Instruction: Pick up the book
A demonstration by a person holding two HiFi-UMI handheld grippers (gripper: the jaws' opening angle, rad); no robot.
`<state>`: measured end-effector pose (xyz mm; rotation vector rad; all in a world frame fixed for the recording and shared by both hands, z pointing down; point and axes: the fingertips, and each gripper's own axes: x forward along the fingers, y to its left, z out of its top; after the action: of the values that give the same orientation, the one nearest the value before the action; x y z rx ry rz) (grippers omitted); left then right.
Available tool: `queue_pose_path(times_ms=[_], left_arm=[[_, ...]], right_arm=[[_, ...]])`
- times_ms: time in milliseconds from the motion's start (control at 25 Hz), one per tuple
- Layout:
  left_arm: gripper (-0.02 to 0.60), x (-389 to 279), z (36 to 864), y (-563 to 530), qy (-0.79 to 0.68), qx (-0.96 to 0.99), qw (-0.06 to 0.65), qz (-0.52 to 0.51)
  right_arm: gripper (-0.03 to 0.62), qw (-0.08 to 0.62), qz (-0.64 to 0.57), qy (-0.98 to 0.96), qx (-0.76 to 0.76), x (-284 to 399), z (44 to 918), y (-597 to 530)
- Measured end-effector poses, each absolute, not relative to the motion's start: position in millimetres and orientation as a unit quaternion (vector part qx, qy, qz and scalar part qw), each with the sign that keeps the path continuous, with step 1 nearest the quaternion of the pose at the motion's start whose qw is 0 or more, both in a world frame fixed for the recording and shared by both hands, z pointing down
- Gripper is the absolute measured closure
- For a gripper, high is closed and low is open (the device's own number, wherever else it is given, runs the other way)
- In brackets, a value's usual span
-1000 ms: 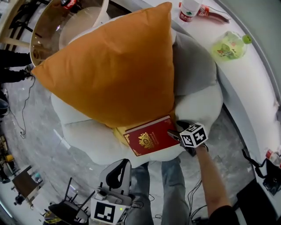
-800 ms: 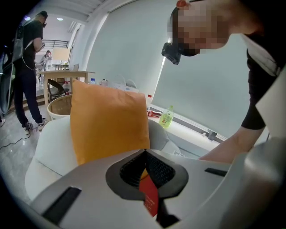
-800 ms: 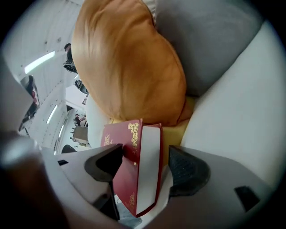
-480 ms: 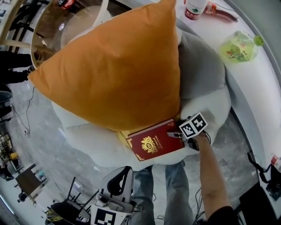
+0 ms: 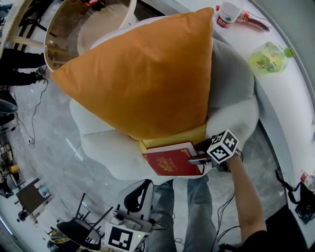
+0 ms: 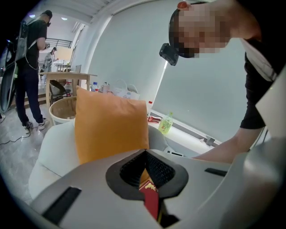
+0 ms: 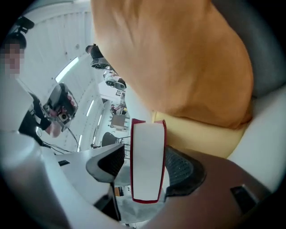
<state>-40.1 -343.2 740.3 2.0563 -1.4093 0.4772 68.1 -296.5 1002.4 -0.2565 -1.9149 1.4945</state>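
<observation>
A red book (image 5: 172,161) with a gold crest is at the front of a white round seat (image 5: 98,147), just below a big orange pillow (image 5: 142,78). My right gripper (image 5: 197,158) holds the book by its right edge, tilted up off the seat. In the right gripper view the book's white page edge (image 7: 146,165) stands between the two pads, and the jaws are closing on it. A yellow thing (image 5: 172,139) lies under the pillow behind the book. My left gripper (image 5: 140,189) hangs low in front of the seat, jaw tips together, holding nothing.
A grey cushion (image 5: 231,78) sits to the right of the pillow. On the white ledge (image 5: 285,98) at the right stand a green bottle (image 5: 268,56) and a white jar (image 5: 229,15). A round basket (image 5: 83,24) stands behind the seat. My legs (image 5: 182,211) are below the seat.
The right gripper has risen with the book, which has tipped up off the seat and shows more of the yellow thing. The left gripper stays where it was.
</observation>
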Motion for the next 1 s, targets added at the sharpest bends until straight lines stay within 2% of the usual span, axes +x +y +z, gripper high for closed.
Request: queue_pose_path(times_ms=[120, 240, 400, 560, 680, 880, 1000], left_arm=[[0.571, -45.8, 727.4, -339.9, -0.528, 0.777, 0.296, 0.175], [0.571, -58.8, 711.6, -336.7, -0.529, 0.779, 0.289, 0.170], [0.571, -88.1, 690.4, -326.9, -0.541, 0.775, 0.284, 0.161], [0.571, -118.8, 670.3, -315.4, -0.550, 0.775, 0.276, 0.145], [0.571, -139.1, 654.8, -308.3, -0.554, 0.776, 0.270, 0.135], [0.571, -171.2, 623.5, -294.9, -0.558, 0.778, 0.260, 0.125], [0.571, -174.3, 600.8, -290.1, -0.556, 0.784, 0.247, 0.122]], right_arm=[[0.307, 0.365, 0.556, -0.733, -0.142, 48.5, 973.4, -274.5], [0.292, 0.426, 0.498, -0.741, -0.150, 21.8, 972.2, -245.3], [0.281, 0.442, 0.476, -0.759, -0.039, -9.5, 978.4, -242.9], [0.307, 0.504, 0.426, -0.751, 0.045, -13.9, 991.2, -236.8], [0.339, 0.507, 0.442, -0.737, 0.067, -22.0, 985.1, -232.7], [0.344, 0.541, 0.406, -0.731, 0.095, -32.1, 948.9, -241.8], [0.345, 0.529, 0.408, -0.737, 0.100, -34.5, 910.2, -251.9]])
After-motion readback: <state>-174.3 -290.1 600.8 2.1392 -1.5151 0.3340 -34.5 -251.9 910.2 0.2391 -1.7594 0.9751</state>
